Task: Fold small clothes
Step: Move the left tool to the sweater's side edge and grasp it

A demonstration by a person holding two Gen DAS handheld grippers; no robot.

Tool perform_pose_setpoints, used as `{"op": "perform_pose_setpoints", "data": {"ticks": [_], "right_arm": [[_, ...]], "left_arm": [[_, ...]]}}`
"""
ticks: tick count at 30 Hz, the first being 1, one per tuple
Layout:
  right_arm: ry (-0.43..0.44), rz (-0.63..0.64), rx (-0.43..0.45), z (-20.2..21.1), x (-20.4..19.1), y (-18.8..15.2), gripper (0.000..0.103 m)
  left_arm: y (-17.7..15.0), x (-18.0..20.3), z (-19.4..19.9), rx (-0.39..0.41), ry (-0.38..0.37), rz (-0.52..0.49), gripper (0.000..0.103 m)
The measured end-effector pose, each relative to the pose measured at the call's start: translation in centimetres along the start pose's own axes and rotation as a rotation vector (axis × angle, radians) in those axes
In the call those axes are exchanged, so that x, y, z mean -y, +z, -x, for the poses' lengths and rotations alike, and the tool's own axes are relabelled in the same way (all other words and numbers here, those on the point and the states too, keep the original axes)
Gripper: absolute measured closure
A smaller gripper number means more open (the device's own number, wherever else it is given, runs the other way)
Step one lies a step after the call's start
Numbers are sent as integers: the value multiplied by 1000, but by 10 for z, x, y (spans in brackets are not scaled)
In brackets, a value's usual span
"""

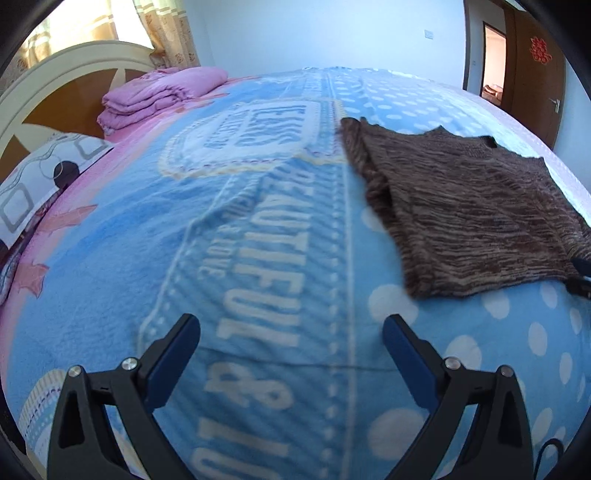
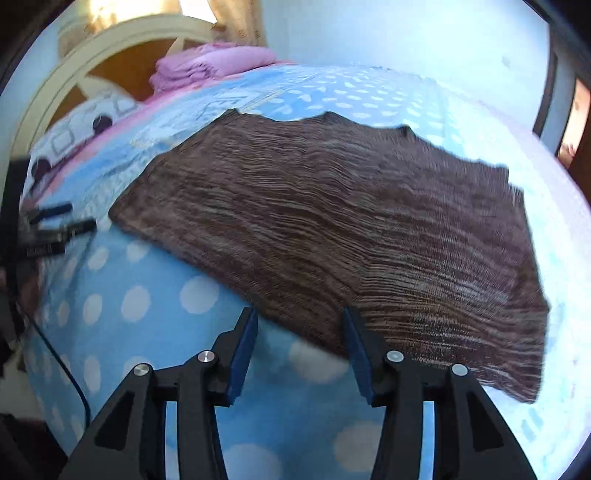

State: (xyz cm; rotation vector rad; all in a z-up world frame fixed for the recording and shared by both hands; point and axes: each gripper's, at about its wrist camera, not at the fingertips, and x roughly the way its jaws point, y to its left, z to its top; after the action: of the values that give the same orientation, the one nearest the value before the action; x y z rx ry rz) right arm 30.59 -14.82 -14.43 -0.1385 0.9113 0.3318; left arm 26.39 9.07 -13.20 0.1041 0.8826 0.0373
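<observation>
Your brown sweater (image 2: pixel 332 236) lies flat on the blue spotted bed (image 1: pixel 258 240). Your right tool (image 2: pixel 299 325) (fingers apart) sits at its near edge. Your left tool (image 1: pixel 291 332) hangs wide apart, holding nothing.

A home bedroom: a blue polka-dot fleece blanket (image 1: pixel 258 229) covers the bed, below an arched cream-and-wood headboard (image 1: pixel 55 85) and patterned curtains (image 1: pixel 162 26).

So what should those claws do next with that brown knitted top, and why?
Probably ease the right claw forward and close it on the near hem of the brown knitted top. Both claws are open and hold nothing, the top lies spread flat on the blue blanket, and its hem sits right at the right claw's fingertips. The left claw is off to the side.
</observation>
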Motion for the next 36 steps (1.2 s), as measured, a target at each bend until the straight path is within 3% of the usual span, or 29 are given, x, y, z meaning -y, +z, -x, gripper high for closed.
{"op": "perform_pose_setpoints", "data": {"ticks": [4, 10, 15, 18, 22, 36], "right_arm": [[51, 39, 42, 0, -25, 12, 52], [47, 242, 115, -4, -89, 24, 46], [27, 372, 130, -21, -137, 32, 46], [-3, 418, 134, -35, -157, 35, 46], [-63, 424, 141, -49, -167, 44, 46], [-31, 336, 141, -72, -169, 67, 46]], "left_arm": [[15, -17, 6, 37, 16, 31, 1], [46, -29, 1, 99, -6, 66, 0], [68, -32, -19, 89, -65, 102, 0], [79, -24, -26, 98, -63, 87, 0], [93, -9, -30, 122, -56, 55, 0], [136, 36, -65, 101, -45, -46, 0]]}}
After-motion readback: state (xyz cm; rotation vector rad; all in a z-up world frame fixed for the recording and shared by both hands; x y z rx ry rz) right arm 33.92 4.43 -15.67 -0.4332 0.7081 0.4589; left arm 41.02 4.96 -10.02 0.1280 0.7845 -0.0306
